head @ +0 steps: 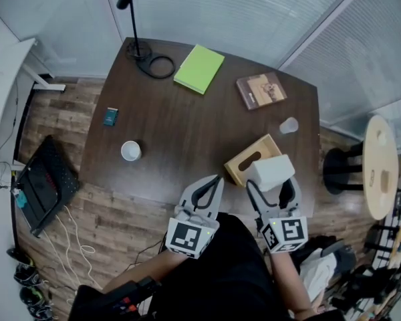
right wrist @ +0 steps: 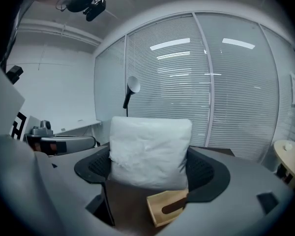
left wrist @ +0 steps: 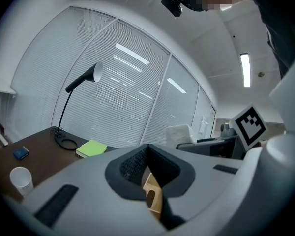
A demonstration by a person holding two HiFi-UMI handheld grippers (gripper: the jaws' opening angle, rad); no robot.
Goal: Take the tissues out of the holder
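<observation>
A light wooden tissue holder with a slot in its top stands near the front right of the dark table. The white tissue pack hangs just in front of the holder and above it, outside the box, with my right gripper shut on its sides. In the right gripper view the pack fills the space between the jaws, and the holder lies below it. My left gripper hovers left of the holder, shut and empty. Through its jaws the holder shows.
On the table are a green notebook, a brown book, a black desk lamp, a white cup, a clear cup and a small blue box. A round side table stands at the right.
</observation>
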